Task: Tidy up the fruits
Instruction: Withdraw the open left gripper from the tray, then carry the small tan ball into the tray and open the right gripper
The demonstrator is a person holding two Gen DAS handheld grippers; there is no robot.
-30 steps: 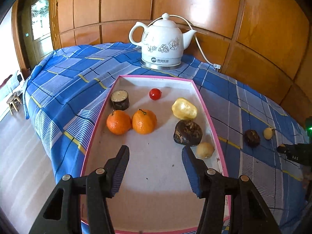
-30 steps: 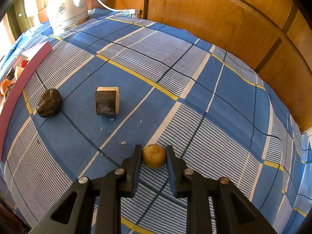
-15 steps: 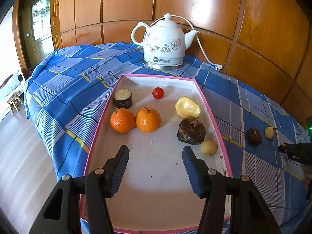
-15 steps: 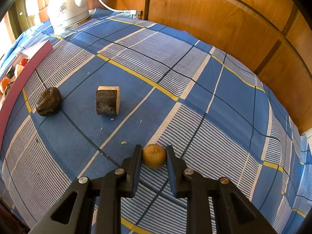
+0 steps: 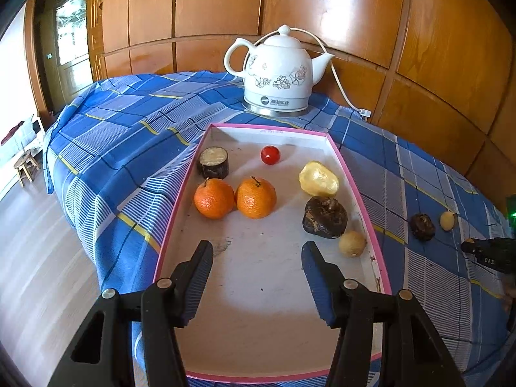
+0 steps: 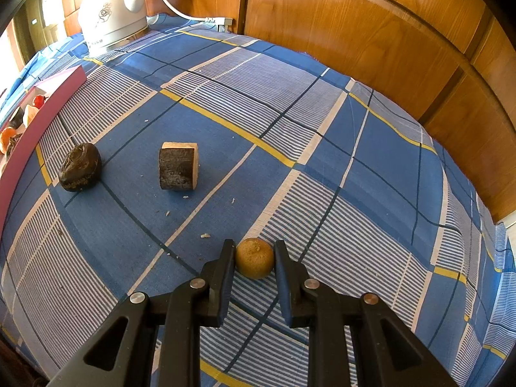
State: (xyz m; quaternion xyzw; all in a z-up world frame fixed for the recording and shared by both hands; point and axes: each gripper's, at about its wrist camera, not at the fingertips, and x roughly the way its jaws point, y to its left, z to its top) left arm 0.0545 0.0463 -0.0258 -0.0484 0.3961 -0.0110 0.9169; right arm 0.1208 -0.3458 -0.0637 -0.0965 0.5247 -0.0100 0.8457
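Right gripper (image 6: 254, 259): pinching one small round brownish-yellow fruit (image 6: 254, 258) on the blue checked cloth (image 6: 322, 161); risk, the hard round skin may squirt from the narrow pads on lifting and roll off. Left gripper (image 5: 258, 277): spread, empty, above the pink-rimmed tray (image 5: 351, 174). Count: tray, seven pieces including two tangerines (image 5: 214, 198); cloth, one dark fruit (image 6: 80, 167), one cut dark-skinned chunk (image 6: 178, 169); one white kettle (image 5: 279, 74).

Pretty warm room: the back is lined with glossy orange wood paneling (image 5: 338, 16), and window glare is reflected off it. A blue plaid cloth (image 5: 122, 135) is draped over the table. Pale plank flooring (image 5: 35, 258) is seen on the left, with a small wooden stool (image 5: 26, 164) and a glazed wooden door (image 5: 69, 51) further back.
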